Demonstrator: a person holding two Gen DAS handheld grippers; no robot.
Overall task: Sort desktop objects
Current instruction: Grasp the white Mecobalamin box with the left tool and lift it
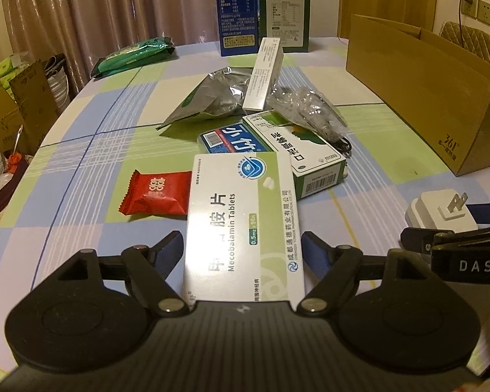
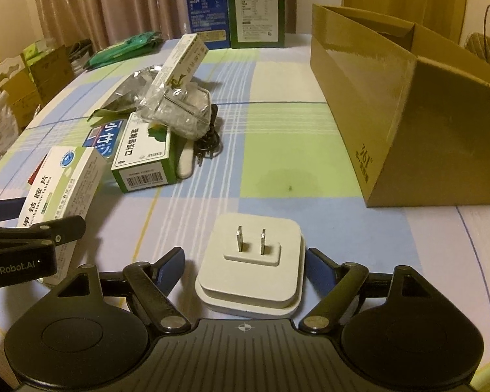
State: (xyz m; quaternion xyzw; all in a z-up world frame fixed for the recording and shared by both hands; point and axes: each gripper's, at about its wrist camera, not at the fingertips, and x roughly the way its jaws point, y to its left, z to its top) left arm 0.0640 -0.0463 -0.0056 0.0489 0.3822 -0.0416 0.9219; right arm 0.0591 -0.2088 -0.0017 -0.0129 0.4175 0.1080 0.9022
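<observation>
Checked cloth (image 1: 81, 150) covered the table in your left view, where your left gripper (image 1: 243, 245) clamped the tablet box (image 1: 241, 222) just ahead of the red sachet (image 1: 156, 192). Your right view showed the right gripper (image 2: 245, 264) spread around the white plug (image 2: 251, 264), pads apart from it, cardboard box (image 2: 401, 111) beyond.

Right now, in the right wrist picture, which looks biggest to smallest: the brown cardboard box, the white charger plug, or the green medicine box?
1. Brown cardboard box, clearly the largest.
2 and 3. White charger plug and green medicine box look nearly alike. The plug sits much closer to the camera, between the right gripper fingers, so I won't rank them.
</observation>
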